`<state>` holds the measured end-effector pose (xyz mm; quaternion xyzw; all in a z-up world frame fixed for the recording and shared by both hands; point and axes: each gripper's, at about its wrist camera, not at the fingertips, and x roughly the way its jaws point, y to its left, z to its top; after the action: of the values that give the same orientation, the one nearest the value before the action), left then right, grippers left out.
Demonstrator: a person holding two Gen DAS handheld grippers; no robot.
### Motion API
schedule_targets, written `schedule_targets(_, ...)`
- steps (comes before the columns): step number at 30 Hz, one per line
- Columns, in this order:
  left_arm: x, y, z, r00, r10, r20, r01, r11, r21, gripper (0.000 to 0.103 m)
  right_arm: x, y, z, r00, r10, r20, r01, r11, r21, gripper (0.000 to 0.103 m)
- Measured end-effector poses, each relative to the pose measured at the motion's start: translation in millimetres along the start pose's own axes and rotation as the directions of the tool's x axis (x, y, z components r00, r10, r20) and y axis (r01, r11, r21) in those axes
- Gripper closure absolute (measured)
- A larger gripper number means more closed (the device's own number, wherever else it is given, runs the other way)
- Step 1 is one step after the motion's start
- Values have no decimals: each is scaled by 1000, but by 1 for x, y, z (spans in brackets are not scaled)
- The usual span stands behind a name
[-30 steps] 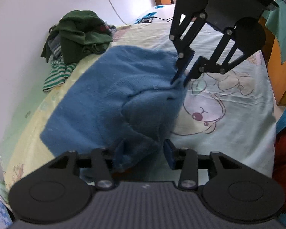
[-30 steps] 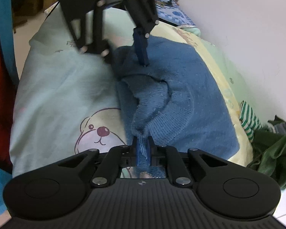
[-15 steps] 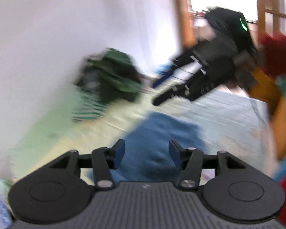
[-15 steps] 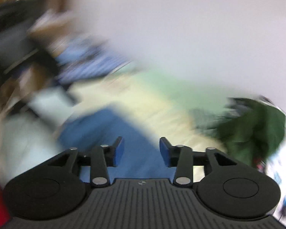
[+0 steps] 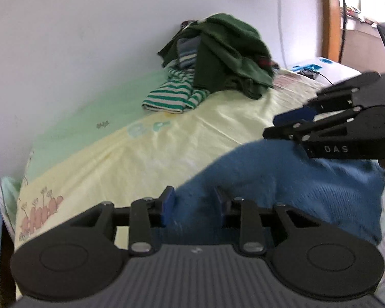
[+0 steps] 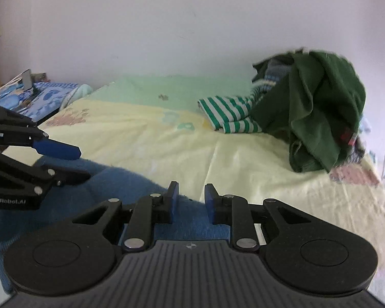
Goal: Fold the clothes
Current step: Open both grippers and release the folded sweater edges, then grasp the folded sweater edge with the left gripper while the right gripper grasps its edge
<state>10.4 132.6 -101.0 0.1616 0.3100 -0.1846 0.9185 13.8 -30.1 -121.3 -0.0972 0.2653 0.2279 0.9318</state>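
Both hand-held grippers hover over the blue knitted sweater (image 5: pixel 282 179) on the bed (image 5: pixel 166 148); left hand-held gripper (image 5: pixel 193 204) and right hand-held gripper (image 6: pixel 190 200) stand narrowly parted, having just been closing, gripping nothing. A clothes pile (green, striped) (image 6: pixel 308 113) sits well apart.

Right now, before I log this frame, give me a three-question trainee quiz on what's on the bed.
1. True or false: the blue sweater is pinched by the left hand-held gripper.
2. Which lies nearest the wall: A) blue sweater, B) pile of clothes, C) right hand-held gripper?
3. What pattern does the garment sticking out beneath the green top have?

Key: 1 false; 2 B; 3 green-and-white stripes.
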Motion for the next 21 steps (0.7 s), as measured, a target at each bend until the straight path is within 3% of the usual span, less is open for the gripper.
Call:
schedule_targets(4, 6, -6, -15, 998, 30, 53, -30, 1000, -7, 73, 10, 6, -16, 998, -48, 50, 54, 990, -129, 79)
schedule_targets(7, 13, -16, -20, 992, 76, 96, -82, 995, 57, 73, 25, 0, -16, 997, -62, 40, 65, 994, -90, 80)
schedule_targets(12, -1, 3, -3, 998, 22, 64, -24, 999, 26, 69, 19, -14, -2, 1000, -20, 12, 21, 997, -77, 80)
schedule_targets(15, -20, 20, 10, 989, 37, 146, -25, 996, -88, 62, 2, -23, 14, 998, -5, 56, 2, 999, 46, 79)
schedule_targets(16, -19, 23, 15, 989, 35, 144, -17, 992, -128, 56, 0, -21, 19, 998, 11, 68, -15, 998, 57, 78)
schedule_targets(18, -9, 25, 19, 993, 31, 112, -9, 982, -190, 55, 7, -7, 27, 996, 66, 61, -70, 996, 63, 78)
schedule_targets(21, 17, 20, 11, 996, 86, 24, -80, 976, -202, 60, 34, 13, 27, 997, 73, -10, -72, 995, 66, 78)
